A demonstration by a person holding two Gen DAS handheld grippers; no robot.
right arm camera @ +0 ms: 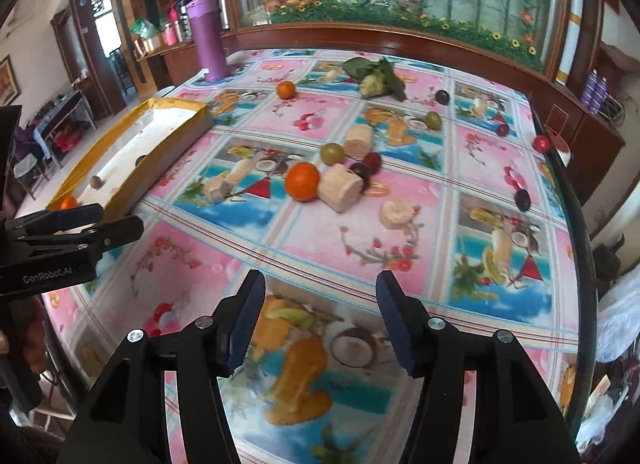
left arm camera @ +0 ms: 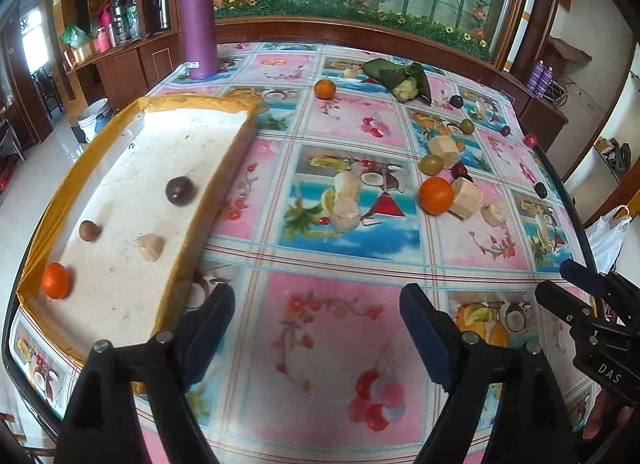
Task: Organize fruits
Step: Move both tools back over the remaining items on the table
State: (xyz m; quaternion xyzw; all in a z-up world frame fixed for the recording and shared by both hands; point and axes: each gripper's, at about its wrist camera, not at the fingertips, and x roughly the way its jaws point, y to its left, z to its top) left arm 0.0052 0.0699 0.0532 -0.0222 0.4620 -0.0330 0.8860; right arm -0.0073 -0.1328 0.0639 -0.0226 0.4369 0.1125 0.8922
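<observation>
Four fruits in the tray [left arm camera: 120,168], two oranges [left arm camera: 436,195] outside; both grippers [left arm camera: 316,316] [right arm camera: 320,304] agape, empty.

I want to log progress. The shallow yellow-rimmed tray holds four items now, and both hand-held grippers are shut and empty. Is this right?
Not quite: both hand-held grippers, left and right, are open, as each wrist view shows. The shallow yellow-rimmed tray does hold four items, and the grippers are empty.
</observation>
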